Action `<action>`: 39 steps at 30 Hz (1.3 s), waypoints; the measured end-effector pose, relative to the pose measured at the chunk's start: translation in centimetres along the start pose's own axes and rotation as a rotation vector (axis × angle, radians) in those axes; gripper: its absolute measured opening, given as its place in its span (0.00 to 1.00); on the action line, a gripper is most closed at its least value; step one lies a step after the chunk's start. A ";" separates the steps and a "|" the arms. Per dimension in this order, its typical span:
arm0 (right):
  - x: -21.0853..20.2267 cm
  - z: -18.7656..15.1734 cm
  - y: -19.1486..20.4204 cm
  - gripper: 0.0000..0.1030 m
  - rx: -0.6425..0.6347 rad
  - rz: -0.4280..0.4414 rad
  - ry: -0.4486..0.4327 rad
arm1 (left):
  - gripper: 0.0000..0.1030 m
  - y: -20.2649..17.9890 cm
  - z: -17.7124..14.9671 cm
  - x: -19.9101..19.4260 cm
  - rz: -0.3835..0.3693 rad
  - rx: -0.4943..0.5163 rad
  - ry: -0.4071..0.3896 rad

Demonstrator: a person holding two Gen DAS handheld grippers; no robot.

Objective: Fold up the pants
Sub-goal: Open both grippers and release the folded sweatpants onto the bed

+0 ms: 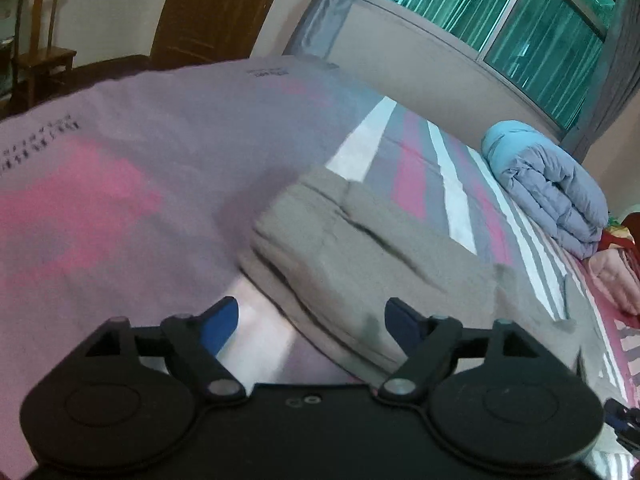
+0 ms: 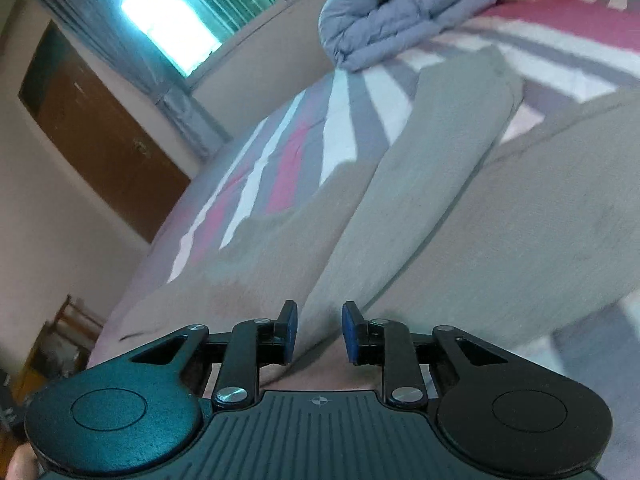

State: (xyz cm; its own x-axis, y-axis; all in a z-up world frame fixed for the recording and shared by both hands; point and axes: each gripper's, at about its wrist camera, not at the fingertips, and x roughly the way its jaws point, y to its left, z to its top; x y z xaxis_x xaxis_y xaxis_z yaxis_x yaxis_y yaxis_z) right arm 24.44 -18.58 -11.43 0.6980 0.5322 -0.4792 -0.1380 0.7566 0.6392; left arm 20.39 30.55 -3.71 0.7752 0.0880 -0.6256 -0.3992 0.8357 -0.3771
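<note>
Grey-beige pants (image 1: 360, 256) lie on the striped bed sheet (image 1: 120, 160), partly folded into layers. In the right wrist view the pants (image 2: 460, 200) fill the middle, with one leg laid along the other. My left gripper (image 1: 312, 322) is open, its blue pads either side of the near edge of the pants, with nothing between them. My right gripper (image 2: 320, 332) stands open with a narrow gap, low over the pants' near edge, and grips no cloth that I can see.
A folded blue-grey quilt (image 1: 548, 184) lies at the far side of the bed, also in the right wrist view (image 2: 400, 12). A pink pillow (image 1: 616, 280) lies beside it. A window wall (image 1: 500, 32), a wooden door (image 2: 100, 132) and a wooden chair (image 1: 40, 52) stand around the bed.
</note>
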 end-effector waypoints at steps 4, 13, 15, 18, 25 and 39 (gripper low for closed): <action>1.3 1.9 2.4 0.24 -0.062 -0.083 -0.015 | 0.79 -2.2 -1.1 1.4 0.097 -0.008 0.040; 6.6 4.0 7.0 0.66 -0.252 -0.276 0.019 | 0.94 -2.5 -3.4 3.5 0.213 0.039 0.082; 8.5 4.1 6.9 0.62 -0.291 -0.338 0.044 | 0.94 -2.5 -3.4 3.4 0.205 0.045 0.081; 10.1 4.1 5.8 0.04 -0.332 -0.418 0.085 | 0.94 -2.3 -3.2 3.3 0.190 0.046 0.086; 2.3 2.0 1.4 0.04 -0.169 -0.321 0.018 | 0.94 -2.1 -3.7 3.0 0.184 0.050 0.066; 2.0 4.2 1.2 0.22 -0.273 -0.330 -0.056 | 0.94 -2.3 -3.8 3.3 0.186 0.048 0.067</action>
State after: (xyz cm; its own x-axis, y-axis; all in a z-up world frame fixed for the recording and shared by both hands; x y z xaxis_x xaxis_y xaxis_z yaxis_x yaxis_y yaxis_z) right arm 28.60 -18.17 -9.10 0.7722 0.2288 -0.5928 -0.0766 0.9597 0.2706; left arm 21.99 26.83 -7.48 0.6554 0.2086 -0.7259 -0.5075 0.8334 -0.2187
